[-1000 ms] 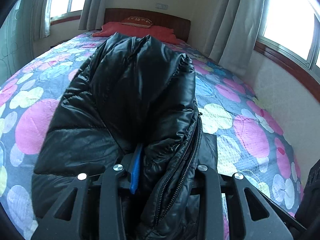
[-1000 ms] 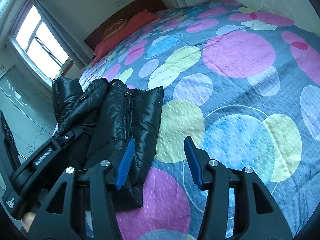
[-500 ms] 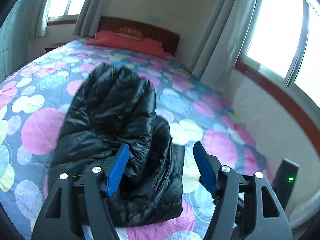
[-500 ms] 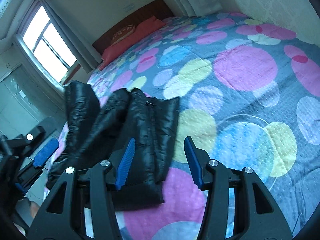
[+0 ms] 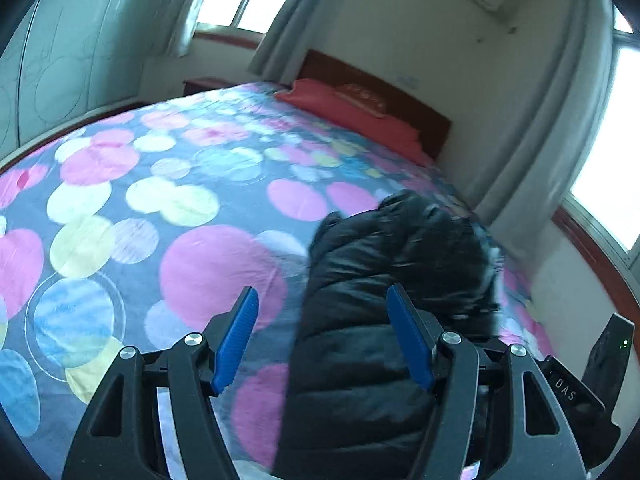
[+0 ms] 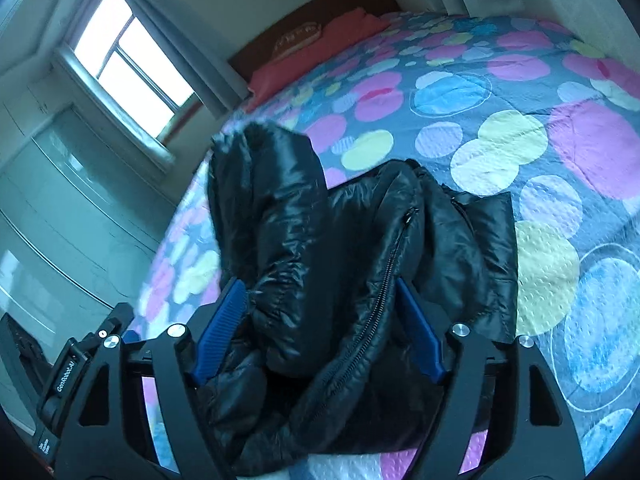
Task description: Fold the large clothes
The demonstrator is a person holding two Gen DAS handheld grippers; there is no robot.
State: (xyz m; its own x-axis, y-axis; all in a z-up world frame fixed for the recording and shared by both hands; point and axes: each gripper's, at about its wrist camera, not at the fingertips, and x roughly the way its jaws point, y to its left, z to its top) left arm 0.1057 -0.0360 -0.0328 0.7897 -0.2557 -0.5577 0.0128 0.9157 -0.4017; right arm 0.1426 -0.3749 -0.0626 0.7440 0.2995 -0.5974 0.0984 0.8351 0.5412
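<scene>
Both grippers stand with their blue pads spread apart, and neither one grips anything. A second ago the left gripper [image 5: 320, 332] was clamped on the black puffer jacket [image 5: 384, 320]; half a second ago it had already let go, and now it has pulled back and swung to the left, so the jacket shows only at the right of its view, partly behind its right finger, with the spotted bedspread [image 5: 132, 200] filling the rest. The right gripper [image 6: 320, 328], which looked at bare cover beside the jacket [image 6: 320, 240] a second ago, has moved over the bundle: the bulky folded cloth and its zipper [image 6: 384, 280] now lie between its open pads, though contact cannot be told. The jacket lies bunched near the foot of the bed, one puffy part rising at its far side, the red pillow [image 6: 308, 60] well beyond it. By this reading, one fold has been dropped in place and the right side seems about to take the next hold.
</scene>
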